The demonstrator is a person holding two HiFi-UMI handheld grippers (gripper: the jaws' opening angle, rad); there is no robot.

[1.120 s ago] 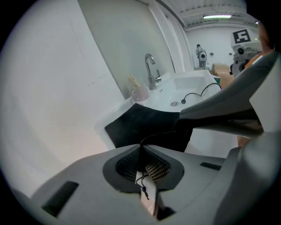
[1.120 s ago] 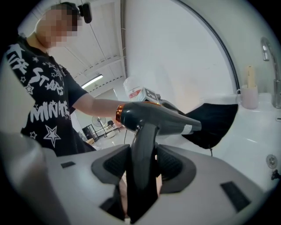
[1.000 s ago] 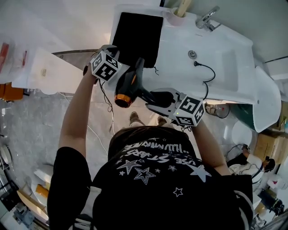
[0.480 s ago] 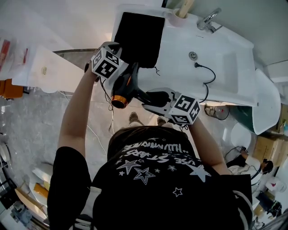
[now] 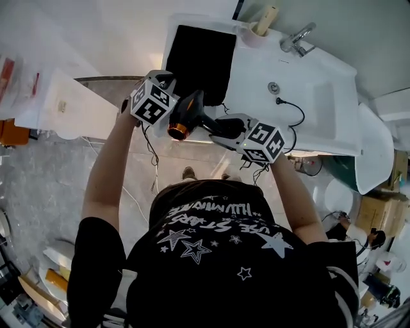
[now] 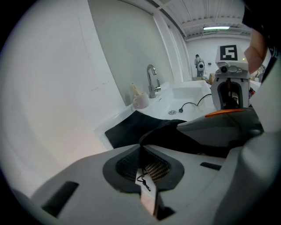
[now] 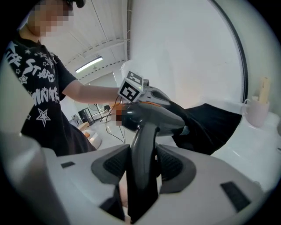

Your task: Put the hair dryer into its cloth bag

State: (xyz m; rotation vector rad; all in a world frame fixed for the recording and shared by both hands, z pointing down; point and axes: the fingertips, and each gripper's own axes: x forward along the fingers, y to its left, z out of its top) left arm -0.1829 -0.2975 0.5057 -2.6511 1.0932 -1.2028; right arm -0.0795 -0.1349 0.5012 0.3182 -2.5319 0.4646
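your left gripper (image 6: 142, 154) is clenched: pads together on a fold of the black cloth bag (image 5: 197, 56), with a thin drawstring end (image 6: 142, 181) showing at the pinch. most of the bag lies flat on top of the sink (image 5: 333, 118), at the end left of the basin in the head view. its near edge is lifted off the sink's front rim, up to the left gripper.

your right gripper (image 7: 142, 154) is grasping the hair dryer (image 5: 194, 113) by the handle (image 7: 147, 132). both pads press the handle's sides, and it stands upright between them. the dryer is in the air just off the sink's front edge, between your two grippers, not resting on the sink. its orange-ringed end points away from the sink, toward you. the opposite end points at the sink and meets the lifted cloth. cannot tell whether that end is inside the bag's mouth.

at the sink's back edge: a faucet (image 5: 296, 37) and, beside it on the bag side, a cup (image 5: 255, 33) with a pale stick (image 5: 266, 18) in it. a black cord (image 5: 293, 107) lies in the basin near the drain (image 5: 273, 87). the two grippers are near each other, not touching, both in front of the sink.
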